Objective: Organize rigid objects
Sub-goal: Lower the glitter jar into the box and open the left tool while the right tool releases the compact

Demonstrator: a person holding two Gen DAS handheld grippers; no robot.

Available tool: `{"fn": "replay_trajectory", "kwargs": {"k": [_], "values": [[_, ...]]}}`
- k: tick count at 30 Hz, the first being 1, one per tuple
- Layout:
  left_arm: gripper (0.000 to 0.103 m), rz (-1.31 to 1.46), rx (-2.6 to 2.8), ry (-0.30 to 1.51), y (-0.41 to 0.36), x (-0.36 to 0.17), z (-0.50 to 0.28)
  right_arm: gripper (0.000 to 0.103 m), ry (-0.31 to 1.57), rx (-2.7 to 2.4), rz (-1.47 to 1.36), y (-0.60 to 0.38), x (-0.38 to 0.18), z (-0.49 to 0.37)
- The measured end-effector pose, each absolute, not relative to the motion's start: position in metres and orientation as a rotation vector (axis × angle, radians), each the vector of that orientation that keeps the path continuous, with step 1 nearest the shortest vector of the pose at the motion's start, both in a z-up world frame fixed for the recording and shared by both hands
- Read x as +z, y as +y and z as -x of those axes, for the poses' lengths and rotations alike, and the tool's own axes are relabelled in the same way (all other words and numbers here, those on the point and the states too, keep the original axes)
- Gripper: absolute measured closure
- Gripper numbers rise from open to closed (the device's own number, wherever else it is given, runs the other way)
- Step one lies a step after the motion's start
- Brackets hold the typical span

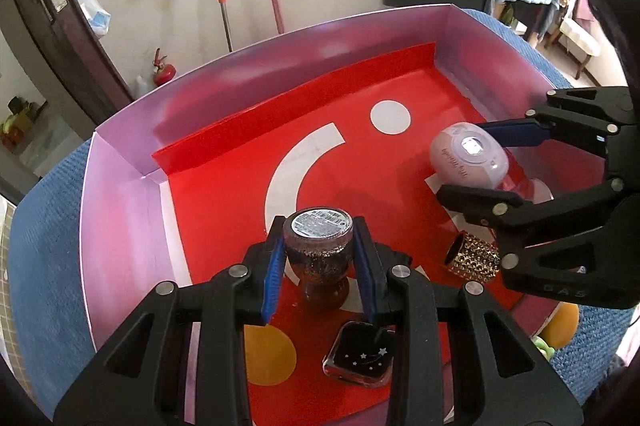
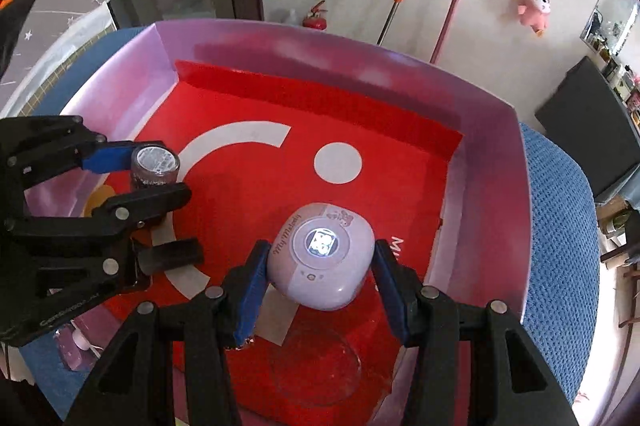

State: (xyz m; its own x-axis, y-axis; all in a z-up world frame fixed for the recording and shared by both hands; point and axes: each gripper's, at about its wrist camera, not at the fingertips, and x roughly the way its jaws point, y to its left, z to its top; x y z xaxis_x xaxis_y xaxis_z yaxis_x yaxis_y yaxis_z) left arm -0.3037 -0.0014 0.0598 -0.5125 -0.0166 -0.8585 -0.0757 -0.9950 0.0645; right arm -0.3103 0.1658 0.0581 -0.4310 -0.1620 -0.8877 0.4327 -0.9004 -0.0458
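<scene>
My left gripper (image 1: pixel 318 230) is shut on a dark glitter jar (image 1: pixel 318 246) with a round label on its end, held just above the red floor of a lilac-walled box (image 1: pixel 120 226). In the right wrist view that left gripper (image 2: pixel 158 169) and the jar (image 2: pixel 155 161) sit at the left. My right gripper (image 2: pixel 320 254) is shut on a lilac oval case (image 2: pixel 320 266) with "My Melody" print, blue pads pressing both of its sides. The left wrist view shows the right gripper (image 1: pixel 466 159) holding the case (image 1: pixel 468 157) above the box floor.
A gold studded cylinder (image 1: pixel 474 258) and a dark square bottle with stars (image 1: pixel 360 358) lie on the box floor near the front. A clear round dish (image 2: pixel 316 366) lies under my right gripper. The box stands on a blue knit cloth (image 2: pixel 560 226).
</scene>
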Motion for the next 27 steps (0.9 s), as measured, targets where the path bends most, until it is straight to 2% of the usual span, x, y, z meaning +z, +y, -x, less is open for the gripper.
{"fn": "replay_trajectory", "kwargs": {"k": [11, 27], "values": [[0.074, 1.631, 2.625, 0.172, 0.001, 0.051, 0.323, 0.049, 0.418, -2.347, -1.469, 0.162, 0.049, 0.318], [0.074, 1.655, 2.618, 0.109, 0.0, 0.049, 0.322, 0.048, 0.434, -2.33, -1.488, 0.159, 0.05, 0.319]]}}
